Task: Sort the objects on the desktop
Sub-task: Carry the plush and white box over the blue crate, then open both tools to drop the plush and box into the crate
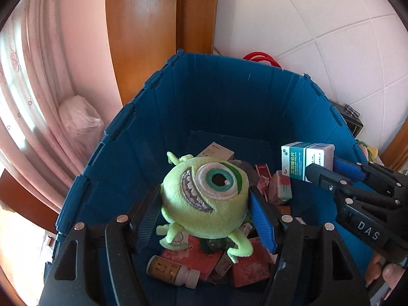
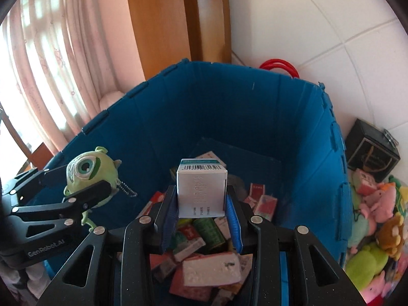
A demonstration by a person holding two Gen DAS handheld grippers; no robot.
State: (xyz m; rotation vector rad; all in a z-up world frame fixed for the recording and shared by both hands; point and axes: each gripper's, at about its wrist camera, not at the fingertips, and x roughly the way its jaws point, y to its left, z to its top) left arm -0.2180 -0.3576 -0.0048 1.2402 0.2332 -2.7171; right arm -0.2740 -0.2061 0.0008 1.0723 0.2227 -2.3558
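Observation:
My left gripper (image 1: pixel 204 204) is shut on a green one-eyed plush toy (image 1: pixel 204 196) and holds it over the blue bin (image 1: pixel 122 153). It also shows at the left of the right wrist view (image 2: pixel 89 173). My right gripper (image 2: pixel 201 201) is shut on a white and teal medicine box (image 2: pixel 201 188) above the same bin (image 2: pixel 306 140). In the left wrist view that box (image 1: pixel 306 160) hangs at the right in the right gripper's fingers (image 1: pixel 331 176).
The bin floor holds several red and white small boxes (image 2: pixel 211 270) and a white pill bottle (image 1: pixel 173 271). Right of the bin lie a pile of plush toys (image 2: pixel 374 229) and a black box (image 2: pixel 369 153). A wooden post (image 1: pixel 142 35), curtains and a tiled wall stand behind.

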